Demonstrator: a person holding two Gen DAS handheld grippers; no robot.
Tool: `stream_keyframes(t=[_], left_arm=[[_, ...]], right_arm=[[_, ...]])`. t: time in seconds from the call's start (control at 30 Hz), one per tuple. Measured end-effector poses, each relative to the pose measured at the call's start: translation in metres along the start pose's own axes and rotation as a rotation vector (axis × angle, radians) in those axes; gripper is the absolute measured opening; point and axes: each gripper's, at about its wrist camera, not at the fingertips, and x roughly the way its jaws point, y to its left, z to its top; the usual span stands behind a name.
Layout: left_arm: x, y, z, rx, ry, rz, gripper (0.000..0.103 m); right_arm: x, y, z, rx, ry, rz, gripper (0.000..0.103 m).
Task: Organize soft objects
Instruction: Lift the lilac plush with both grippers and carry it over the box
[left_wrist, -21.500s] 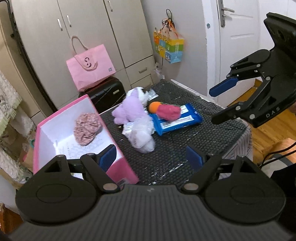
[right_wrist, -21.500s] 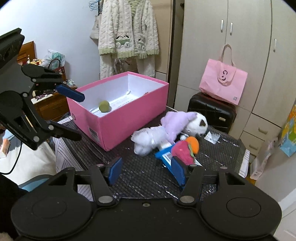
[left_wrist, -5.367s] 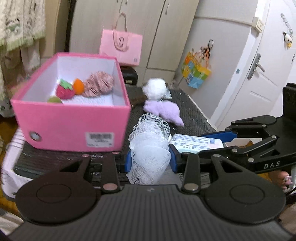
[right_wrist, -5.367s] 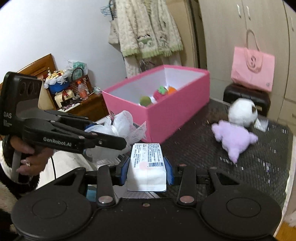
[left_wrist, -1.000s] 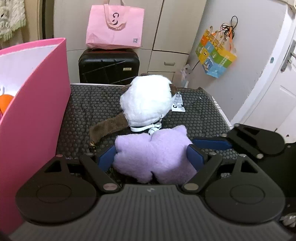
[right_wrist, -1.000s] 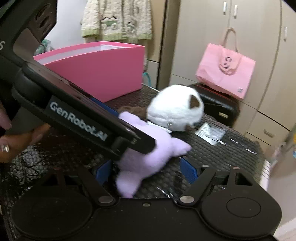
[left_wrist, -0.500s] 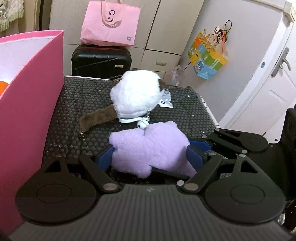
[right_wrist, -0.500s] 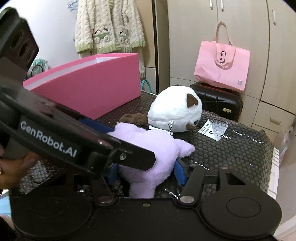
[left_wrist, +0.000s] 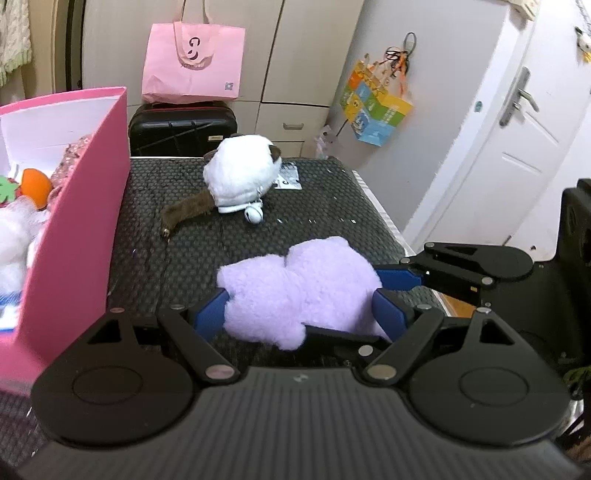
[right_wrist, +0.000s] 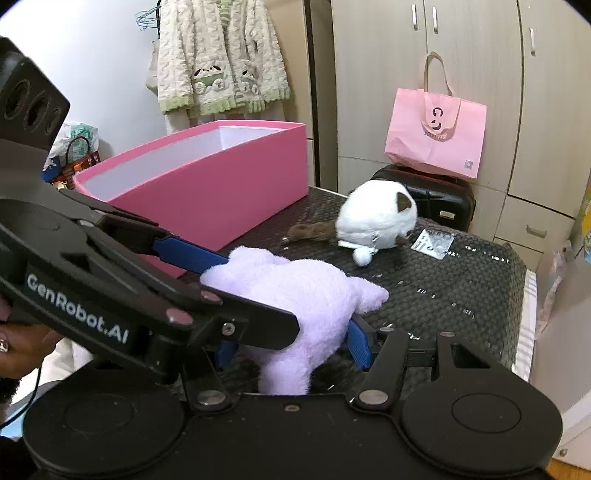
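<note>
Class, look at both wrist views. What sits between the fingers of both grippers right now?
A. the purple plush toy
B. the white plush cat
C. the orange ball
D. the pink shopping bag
A: the purple plush toy lies between both grippers' blue pads.

Background stuff: pink tote bag (left_wrist: 194, 62) sits on a black suitcase (left_wrist: 182, 129) at 12 o'clock, colorful bag (left_wrist: 380, 107) hangs at 2 o'clock, fluffy cardigan (right_wrist: 221, 55) hangs at 11.

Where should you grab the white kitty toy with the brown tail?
Probably the white cat plush by its round body, fingers either side, coming from above. The thin brown tail trails toward the pink box and would likely just dangle it.
</note>
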Motion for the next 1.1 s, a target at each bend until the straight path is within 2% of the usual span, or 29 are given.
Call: stream_keyframes(t=[0.5, 0.83, 1.1], left_arm=[[-0.093, 0.006, -0.043, 0.023, -0.034, -0.032, 0.084], [-0.153, 0.024, -0.058, 0.033, -0.108, 0.039, 0.084], [-0.178, 0.055, -0.042, 0.017, -0.192, 0.111, 0.084]], right_arm=[[-0.054, 0.093, -0.003, -0.089, -0.018, -0.033, 0.064], [-0.061, 0.147, 0.014, -0.201, -0.091, 0.025, 0.065], [-0.043, 0.168, 0.05, -0.261, -0.154, 0.068, 0.065]])
